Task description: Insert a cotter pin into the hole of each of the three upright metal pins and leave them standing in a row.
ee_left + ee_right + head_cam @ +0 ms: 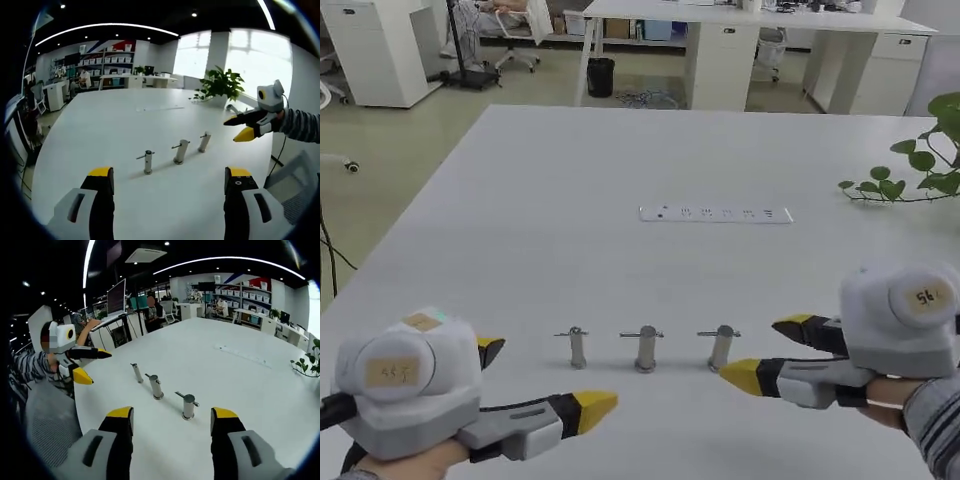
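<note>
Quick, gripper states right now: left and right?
Left gripper: open, holding nothing.
Right gripper: open, holding nothing.

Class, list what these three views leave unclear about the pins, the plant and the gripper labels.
Head view: whether each cotter pin goes fully through the hole of its metal pin; too small to tell.
Head view: the base of the plant; cut off by the right edge.
Head view: the label writing on the left gripper; blurred.

Bright even daylight, soft shadows, fisheye-warped dim edges.
</note>
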Demonstrator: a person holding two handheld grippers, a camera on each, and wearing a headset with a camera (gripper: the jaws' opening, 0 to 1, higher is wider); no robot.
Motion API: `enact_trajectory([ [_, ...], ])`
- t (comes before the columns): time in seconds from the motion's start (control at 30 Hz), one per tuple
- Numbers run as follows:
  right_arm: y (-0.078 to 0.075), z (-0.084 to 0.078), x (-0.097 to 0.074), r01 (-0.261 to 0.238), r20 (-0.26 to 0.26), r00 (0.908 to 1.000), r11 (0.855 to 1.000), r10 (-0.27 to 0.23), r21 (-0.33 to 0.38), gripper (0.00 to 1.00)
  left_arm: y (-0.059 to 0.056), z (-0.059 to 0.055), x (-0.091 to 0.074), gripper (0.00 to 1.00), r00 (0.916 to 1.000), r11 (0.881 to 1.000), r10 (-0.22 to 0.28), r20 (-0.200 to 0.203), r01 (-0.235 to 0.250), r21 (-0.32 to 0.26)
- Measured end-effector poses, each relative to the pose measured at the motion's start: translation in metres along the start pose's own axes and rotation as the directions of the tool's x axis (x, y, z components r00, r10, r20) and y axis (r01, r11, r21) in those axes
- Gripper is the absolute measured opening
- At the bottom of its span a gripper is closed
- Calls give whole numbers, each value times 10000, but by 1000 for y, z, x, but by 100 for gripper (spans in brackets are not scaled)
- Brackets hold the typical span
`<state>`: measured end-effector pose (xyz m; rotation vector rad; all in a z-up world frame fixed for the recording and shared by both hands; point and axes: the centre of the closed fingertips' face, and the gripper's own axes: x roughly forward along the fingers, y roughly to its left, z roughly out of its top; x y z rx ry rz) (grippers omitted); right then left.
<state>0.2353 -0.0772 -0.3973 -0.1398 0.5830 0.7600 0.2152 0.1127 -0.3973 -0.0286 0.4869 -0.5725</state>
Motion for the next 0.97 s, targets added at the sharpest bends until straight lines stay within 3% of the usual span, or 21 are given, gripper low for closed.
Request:
enact_trajectory([
  [0.23, 4, -4, -1, 104, 360, 9993, 9967, -133, 806, 65, 1, 0, -4, 90, 9995, 9994, 306, 88, -307, 139],
  [0.97, 9, -10, -2, 207, 323, 9992, 9952, -239, 956, 71, 5, -6, -11, 89, 9987, 9985, 501, 59, -499, -214],
])
